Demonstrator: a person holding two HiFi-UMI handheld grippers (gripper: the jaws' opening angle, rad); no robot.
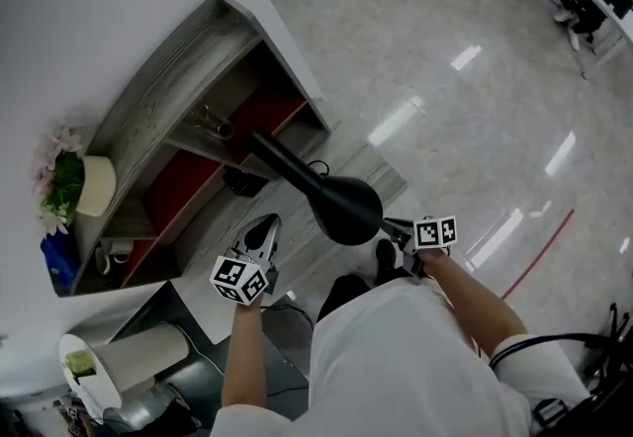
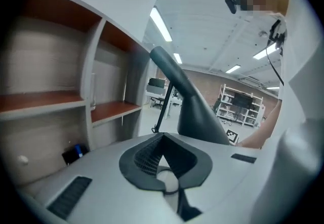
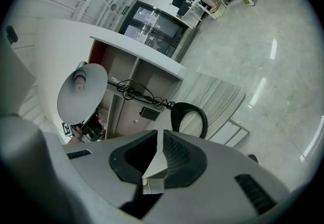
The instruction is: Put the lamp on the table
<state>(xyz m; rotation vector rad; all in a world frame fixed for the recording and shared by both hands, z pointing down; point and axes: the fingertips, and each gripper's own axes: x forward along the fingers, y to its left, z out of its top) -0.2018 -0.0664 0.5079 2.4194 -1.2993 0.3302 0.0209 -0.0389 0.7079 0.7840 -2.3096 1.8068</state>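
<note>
Left gripper view shows the left gripper (image 2: pixel 162 136) with its jaws pressed together at the tips and nothing between them. Right gripper view shows the right gripper (image 3: pixel 158 134) with its jaws drawn to a thin slit, also with nothing between them. Just beyond the right jaw tips rises a black ring (image 3: pixel 188 105), apparently part of the lamp; whether it touches the gripper cannot be told.

From the head view, the black lamp (image 1: pixel 346 211) is between the two grippers, just ahead of the person's white shirt (image 1: pixel 396 366). Its wide cone shade is nearest the hands, and its neck slants up and left toward the shelves. A black cable (image 3: pixel 139 91) is bunched near the neck.

The lamp is in front of the white counter (image 1: pixel 109 0), not on its top. The counter's open side has reddish-brown shelves (image 1: pixel 193 190). Pink flowers in a white pot (image 1: pixel 94 186) stand on top of the shelf unit. Pale glossy floor (image 1: pixel 465 119) spreads to the right.
</note>
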